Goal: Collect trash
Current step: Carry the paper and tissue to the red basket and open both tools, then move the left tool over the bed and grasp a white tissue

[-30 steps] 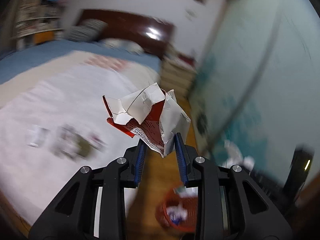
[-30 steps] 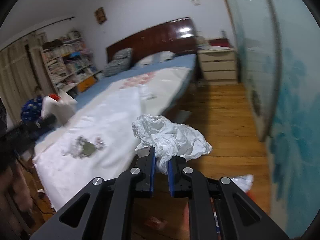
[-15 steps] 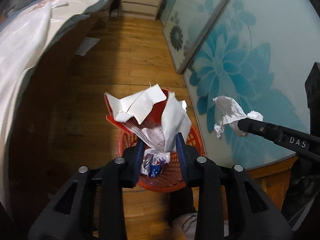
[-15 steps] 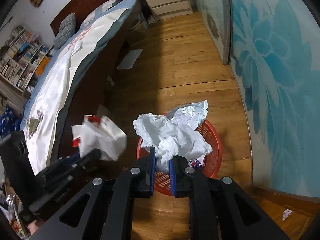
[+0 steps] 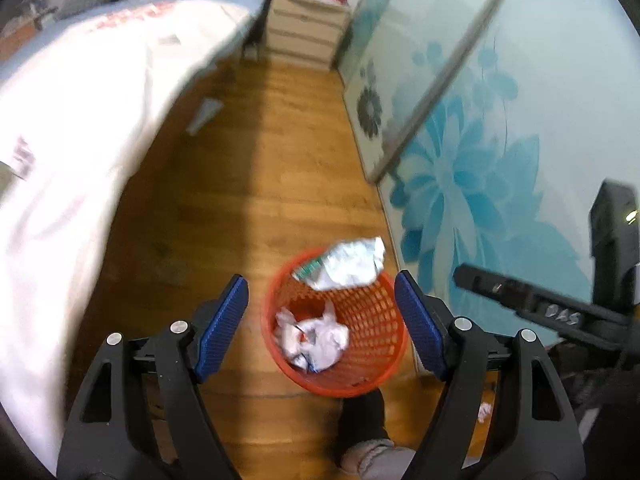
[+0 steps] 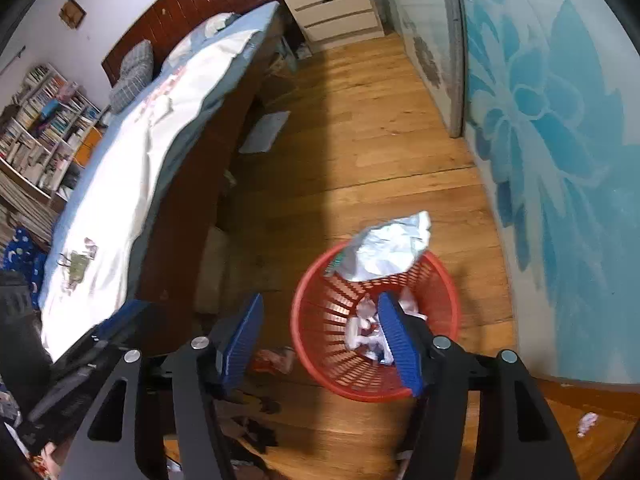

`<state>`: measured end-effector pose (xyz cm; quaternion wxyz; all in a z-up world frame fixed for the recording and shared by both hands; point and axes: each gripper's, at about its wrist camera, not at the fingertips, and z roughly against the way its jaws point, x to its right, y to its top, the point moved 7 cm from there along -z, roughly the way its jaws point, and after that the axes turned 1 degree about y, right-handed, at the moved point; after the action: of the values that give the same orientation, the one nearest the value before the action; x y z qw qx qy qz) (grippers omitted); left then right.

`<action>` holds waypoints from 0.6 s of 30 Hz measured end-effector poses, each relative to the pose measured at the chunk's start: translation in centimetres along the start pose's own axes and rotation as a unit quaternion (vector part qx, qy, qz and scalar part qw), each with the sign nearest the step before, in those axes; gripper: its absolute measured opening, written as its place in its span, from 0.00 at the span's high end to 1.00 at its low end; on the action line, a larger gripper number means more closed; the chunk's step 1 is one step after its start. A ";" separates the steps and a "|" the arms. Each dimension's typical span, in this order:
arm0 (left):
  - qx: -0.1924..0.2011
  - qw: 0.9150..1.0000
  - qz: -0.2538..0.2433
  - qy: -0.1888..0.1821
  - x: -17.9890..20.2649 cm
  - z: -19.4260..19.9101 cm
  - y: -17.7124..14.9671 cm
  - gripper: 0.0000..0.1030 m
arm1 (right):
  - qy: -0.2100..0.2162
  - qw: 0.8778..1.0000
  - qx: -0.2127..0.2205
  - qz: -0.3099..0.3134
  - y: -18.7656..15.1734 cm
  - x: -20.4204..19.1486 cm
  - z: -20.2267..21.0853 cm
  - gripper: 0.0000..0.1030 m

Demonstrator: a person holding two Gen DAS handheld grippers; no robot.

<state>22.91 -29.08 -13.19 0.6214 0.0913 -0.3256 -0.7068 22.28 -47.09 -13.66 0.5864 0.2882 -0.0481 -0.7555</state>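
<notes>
Both tools, left tool (image 5: 322, 322) and right tool (image 6: 320, 338), hang spread and empty above the red basket (image 5: 372, 380); crumpled trash (image 5: 314, 338) lies inside, silver wrapper (image 5: 348, 264) on its rim.

Red basket (image 5: 376, 376): round, plastic, lattice-walled, open-topped; stood upright on the wooden floor (image 5: 256, 184), near the blue flower-patterned panel.

Crumpled white papers (image 5: 314, 338): several pieces with red and blue marks, lay bunched on the basket's bottom, partly hidden by a finger in the right wrist view.

Silvery-white wrapper (image 6: 386, 250): crumpled, with a green printed strip on one edge; sat over the basket's far rim, partly sticking above it.

Small white scrap (image 6: 586, 424): lay on the floor, apart from the basket, on its panel side.
</notes>
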 end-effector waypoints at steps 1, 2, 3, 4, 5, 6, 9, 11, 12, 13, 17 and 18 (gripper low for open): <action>0.014 1.000 0.002 0.007 -0.7 1.4 0.6 0.27 | 0.005 1.000 0.003 0.003 0.0 -0.7 0.0 0.38; 0.026 1.000 0.004 0.016 -1.4 2.7 1.2 0.26 | 0.013 1.000 0.010 0.014 0.0 -2.0 0.1 0.38; 0.047 0.998 0.012 0.029 -2.7 4.8 2.0 0.24 | 0.017 1.000 0.012 0.020 0.0 -2.8 0.0 0.38; 0.060 0.997 0.019 0.035 -3.6 6.2 2.5 0.23 | 0.023 0.999 0.015 0.027 0.0 -3.8 -0.1 0.38; 0.082 0.995 0.027 0.046 -4.9 8.3 3.3 0.22 | 0.029 0.999 0.019 0.036 -0.1 -5.0 -0.1 0.38; 0.094 0.994 0.031 0.055 -5.7 9.5 3.7 0.21 | 0.037 0.998 0.023 0.046 -0.2 -6.4 -0.2 0.38; 0.139 0.984 0.053 0.095 -9.8 14.4 4.9 0.19 | 0.055 0.995 0.032 0.072 -0.6 -10.2 -0.4 0.37; 0.161 0.977 0.072 0.120 -12.8 17.1 5.3 0.17 | 0.066 0.993 0.041 0.089 -0.7 -12.6 -0.4 0.37; 0.170 0.972 0.087 0.134 -14.8 18.3 5.3 0.17 | 0.075 0.991 0.049 0.098 -0.9 -14.1 -0.4 0.37; 0.173 0.969 0.105 0.144 -16.7 19.2 5.2 0.17 | 0.082 0.990 0.055 0.104 -1.1 -15.3 -0.6 0.37; 0.179 0.952 0.186 0.165 -24.2 21.6 4.5 0.17 | 0.093 0.985 0.070 0.124 -1.8 -19.7 -1.8 0.36; 0.178 0.945 0.212 0.173 -26.5 22.2 4.1 0.17 | 0.093 0.984 0.073 0.130 -2.0 -20.6 -2.0 0.36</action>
<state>20.03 3.40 -1.07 0.7770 0.2500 -0.3454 -0.4630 24.61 -27.10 -8.34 0.6588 0.3906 -0.0855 -0.6373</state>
